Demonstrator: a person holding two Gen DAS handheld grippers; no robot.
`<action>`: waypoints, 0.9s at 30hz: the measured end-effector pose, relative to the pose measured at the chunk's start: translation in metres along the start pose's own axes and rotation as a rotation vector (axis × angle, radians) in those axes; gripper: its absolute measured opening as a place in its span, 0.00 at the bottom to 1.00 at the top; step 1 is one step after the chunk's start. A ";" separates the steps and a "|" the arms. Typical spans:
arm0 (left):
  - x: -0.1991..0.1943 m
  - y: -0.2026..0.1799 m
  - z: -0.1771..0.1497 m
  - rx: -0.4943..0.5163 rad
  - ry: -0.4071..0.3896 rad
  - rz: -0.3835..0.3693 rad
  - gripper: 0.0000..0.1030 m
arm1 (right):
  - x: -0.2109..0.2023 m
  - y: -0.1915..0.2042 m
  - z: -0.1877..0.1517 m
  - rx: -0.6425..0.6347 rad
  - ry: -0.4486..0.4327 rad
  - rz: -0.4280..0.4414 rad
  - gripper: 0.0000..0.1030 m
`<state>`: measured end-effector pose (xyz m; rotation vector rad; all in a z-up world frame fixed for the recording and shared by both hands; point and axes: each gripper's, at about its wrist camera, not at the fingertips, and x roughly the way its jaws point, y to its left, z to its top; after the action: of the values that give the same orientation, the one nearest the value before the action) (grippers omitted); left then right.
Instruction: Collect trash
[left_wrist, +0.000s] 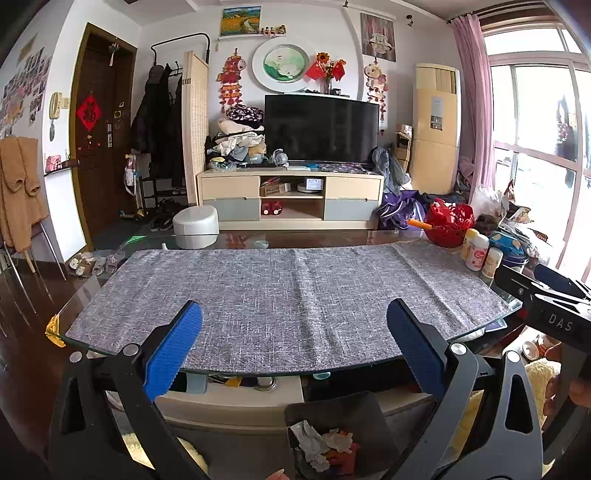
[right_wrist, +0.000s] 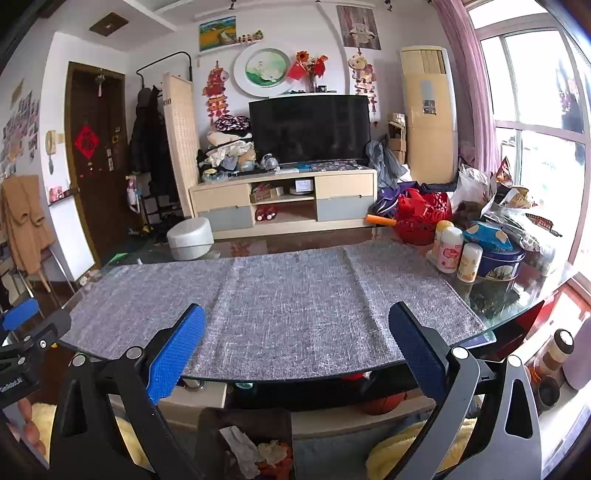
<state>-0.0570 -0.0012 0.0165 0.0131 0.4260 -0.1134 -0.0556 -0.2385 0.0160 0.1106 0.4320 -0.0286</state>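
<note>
Both grippers empty over near edge of tabletop; trash already in bin below.

Left gripper (left_wrist: 294, 341) and right gripper (right_wrist: 297, 343) hung spread wide, holding nothing, above the grey woven cloth (left_wrist: 288, 291) on the glass tabletop (left_wrist: 92, 288), which showed no litter. Crumpled white and red paper scraps (left_wrist: 325, 448) lay in the dark square bin (left_wrist: 354, 410) on the floor under the near edge. Judged light, soft, crushable: pinch a raised fold, gently.

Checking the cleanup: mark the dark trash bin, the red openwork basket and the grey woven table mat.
dark trash bin with crumpled paper (left_wrist: 364, 410): left wrist view, on its bare inner back wall.
red openwork basket (right_wrist: 424, 218): right wrist view, on its side wall.
grey woven table mat (left_wrist: 280, 291): left wrist view, on its bare middle.
</note>
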 end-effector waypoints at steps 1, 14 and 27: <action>0.000 0.000 0.000 0.000 0.000 0.000 0.92 | 0.000 0.000 0.000 0.000 0.000 -0.001 0.97; 0.000 0.000 0.002 -0.001 0.001 -0.001 0.92 | 0.000 0.002 -0.002 0.000 0.003 0.006 0.97; -0.002 -0.003 0.003 0.000 -0.004 -0.004 0.92 | 0.000 0.002 -0.002 0.002 0.004 0.005 0.97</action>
<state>-0.0577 -0.0041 0.0204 0.0117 0.4217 -0.1178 -0.0562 -0.2365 0.0145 0.1135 0.4358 -0.0241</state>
